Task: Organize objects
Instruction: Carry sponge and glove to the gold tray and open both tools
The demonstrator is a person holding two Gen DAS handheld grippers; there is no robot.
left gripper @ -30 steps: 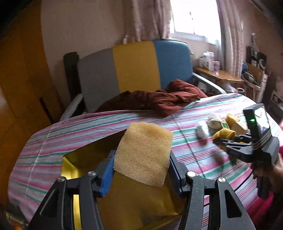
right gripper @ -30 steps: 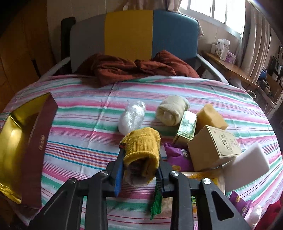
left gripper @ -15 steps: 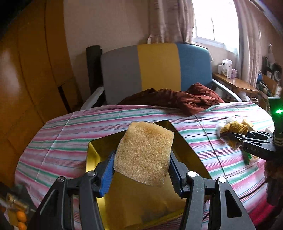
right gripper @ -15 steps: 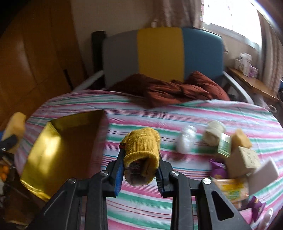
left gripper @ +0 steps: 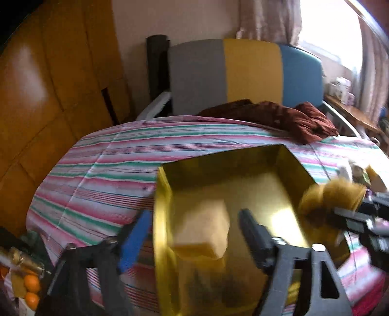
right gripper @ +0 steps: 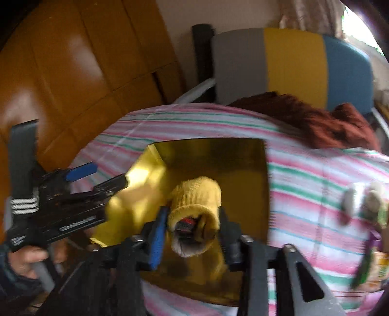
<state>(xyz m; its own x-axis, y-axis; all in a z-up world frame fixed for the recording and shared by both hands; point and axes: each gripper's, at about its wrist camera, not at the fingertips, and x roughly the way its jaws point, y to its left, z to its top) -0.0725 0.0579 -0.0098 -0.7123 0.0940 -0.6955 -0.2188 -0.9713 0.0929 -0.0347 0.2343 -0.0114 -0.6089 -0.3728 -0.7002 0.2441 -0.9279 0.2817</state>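
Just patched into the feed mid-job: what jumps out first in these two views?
The shiny gold box open on the striped tablecloth dominates both views. The left claw has just been opening, and the tan sponge sits loose between its spread jaws inside the box. The right claw has also just been opening, with the yellow knit roll between its jaws above the box.

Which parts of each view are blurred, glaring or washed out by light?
Left wrist view: window blown out white; sponge and yellow sock smeared by motion blur; glare on the gold box floor. Right wrist view: heavy blur throughout, glare on the box's left wall, fisheye bending at the edges.
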